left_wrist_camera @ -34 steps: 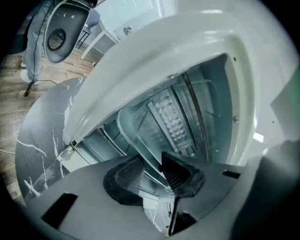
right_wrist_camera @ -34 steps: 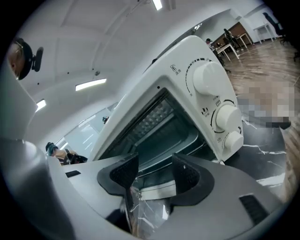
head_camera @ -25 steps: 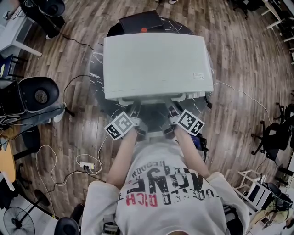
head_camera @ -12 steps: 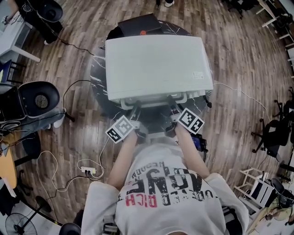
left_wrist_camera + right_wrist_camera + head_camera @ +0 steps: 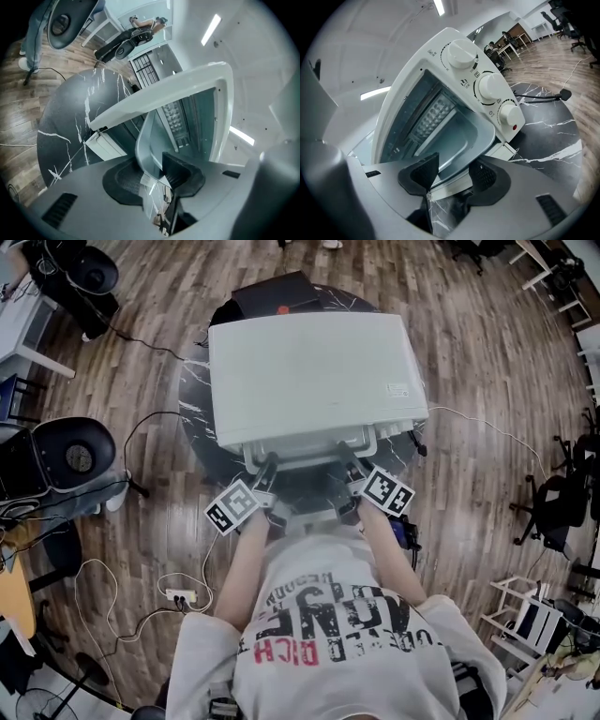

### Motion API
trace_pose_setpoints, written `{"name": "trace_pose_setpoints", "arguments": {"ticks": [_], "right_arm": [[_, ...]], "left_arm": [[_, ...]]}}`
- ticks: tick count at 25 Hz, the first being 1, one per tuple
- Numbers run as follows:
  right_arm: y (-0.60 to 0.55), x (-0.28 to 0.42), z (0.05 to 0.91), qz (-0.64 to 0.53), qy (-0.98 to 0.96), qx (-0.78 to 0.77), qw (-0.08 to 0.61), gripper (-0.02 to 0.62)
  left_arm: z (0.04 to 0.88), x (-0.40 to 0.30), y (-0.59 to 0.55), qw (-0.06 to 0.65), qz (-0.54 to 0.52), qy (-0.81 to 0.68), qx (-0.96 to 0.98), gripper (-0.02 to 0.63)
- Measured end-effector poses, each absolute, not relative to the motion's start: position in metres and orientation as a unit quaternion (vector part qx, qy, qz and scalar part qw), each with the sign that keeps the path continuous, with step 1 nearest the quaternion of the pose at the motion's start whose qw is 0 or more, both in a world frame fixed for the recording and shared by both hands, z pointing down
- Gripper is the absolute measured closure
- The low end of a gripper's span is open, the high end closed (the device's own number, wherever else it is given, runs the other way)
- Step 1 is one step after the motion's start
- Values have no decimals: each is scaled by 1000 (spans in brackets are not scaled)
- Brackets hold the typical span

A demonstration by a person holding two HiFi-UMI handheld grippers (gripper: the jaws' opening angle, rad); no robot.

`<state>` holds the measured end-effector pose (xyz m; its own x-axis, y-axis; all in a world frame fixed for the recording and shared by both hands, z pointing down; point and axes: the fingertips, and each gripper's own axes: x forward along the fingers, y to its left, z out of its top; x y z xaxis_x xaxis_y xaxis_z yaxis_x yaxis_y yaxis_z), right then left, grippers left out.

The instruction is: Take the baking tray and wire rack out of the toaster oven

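Note:
A white toaster oven [image 5: 309, 367] stands on a round black marble table [image 5: 192, 409], its front facing me. The grey metal baking tray [image 5: 305, 448] pokes its front lip out of the opening. My left gripper [image 5: 265, 465] holds the lip's left part and my right gripper [image 5: 345, 457] its right part. In the left gripper view the tray [image 5: 152, 136] rim runs between the left gripper's [image 5: 152, 176] pads, whose jaws have just been closing on it. In the right gripper view the tray [image 5: 464, 136] edge sits between the right gripper's [image 5: 452, 176] pads, whose jaws have just eased wider. I cannot make out a wire rack.
The oven door [image 5: 305, 491] hangs open below the grippers. Three white knobs [image 5: 490, 86] line the oven's right side. A black box [image 5: 272, 292] sits behind the oven. On the wood floor are an office chair [image 5: 70, 451] and cables with a power strip [image 5: 178, 596].
The tray's front lip shows a little farther out of the oven than a second ago. Both grippers stay at the lip.

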<state>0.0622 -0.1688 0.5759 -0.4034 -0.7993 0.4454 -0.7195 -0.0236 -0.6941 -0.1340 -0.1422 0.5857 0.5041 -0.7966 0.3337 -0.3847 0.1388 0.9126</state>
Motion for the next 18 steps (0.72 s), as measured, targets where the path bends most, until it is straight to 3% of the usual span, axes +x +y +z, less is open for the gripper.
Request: {"name": "trace_pose_setpoints", "arguments": {"ticks": [18], "right_arm": [[-130, 77, 581, -501, 672, -540, 67, 440]], "left_arm": [[588, -126, -103, 589, -152, -455, 650, 480]]}}
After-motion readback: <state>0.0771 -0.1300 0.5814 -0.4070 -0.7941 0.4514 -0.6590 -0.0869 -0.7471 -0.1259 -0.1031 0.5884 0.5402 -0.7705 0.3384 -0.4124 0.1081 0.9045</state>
